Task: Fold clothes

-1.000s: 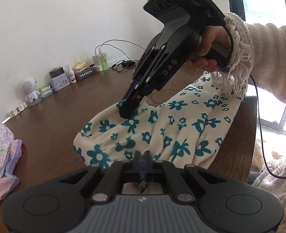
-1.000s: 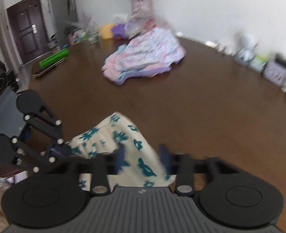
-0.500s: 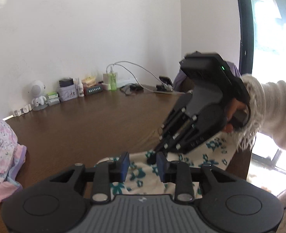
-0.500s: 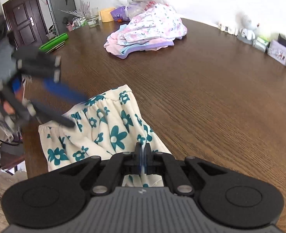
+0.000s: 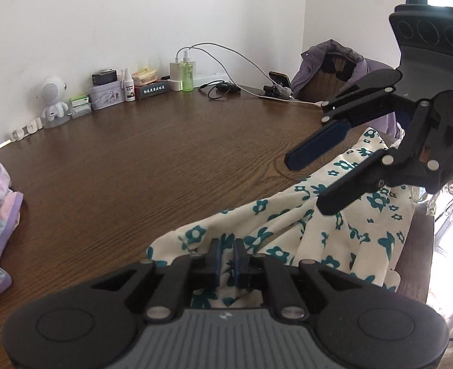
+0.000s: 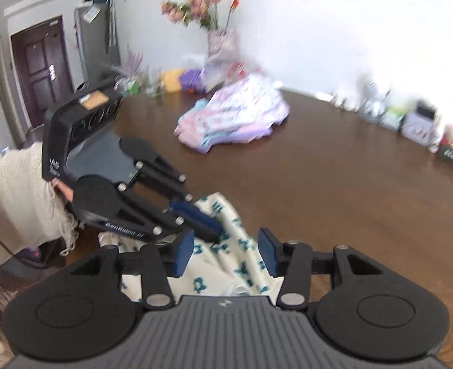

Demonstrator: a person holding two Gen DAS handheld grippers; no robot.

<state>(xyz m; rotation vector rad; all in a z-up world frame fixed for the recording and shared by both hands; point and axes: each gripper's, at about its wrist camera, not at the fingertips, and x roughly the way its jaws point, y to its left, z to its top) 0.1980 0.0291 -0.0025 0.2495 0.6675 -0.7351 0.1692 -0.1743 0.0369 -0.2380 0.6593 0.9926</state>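
Left gripper (image 5: 226, 253) just closing, pads nearly together, pinching a ridge of cream skirt with teal flowers (image 5: 334, 230). Right gripper (image 6: 225, 250) just opening, fingers apart above skirt (image 6: 226, 264), cloth below the gap, pads not pressing. Skirt bunched at near corner of brown wooden table (image 5: 165, 169), one side hanging over table edge. Wide bare wood ahead of both grippers; pink-purple clothes pile (image 6: 235, 117) well apart toward far wall. Clutter row along wall: small white robot figure (image 5: 53, 98), tins, green bottle (image 5: 187, 75), charger cables. "DAS" readable on right gripper body; left gripper's side label too blurred. Both tilted downward, cream knit sleeve (image 6: 14, 196) behind left gripper
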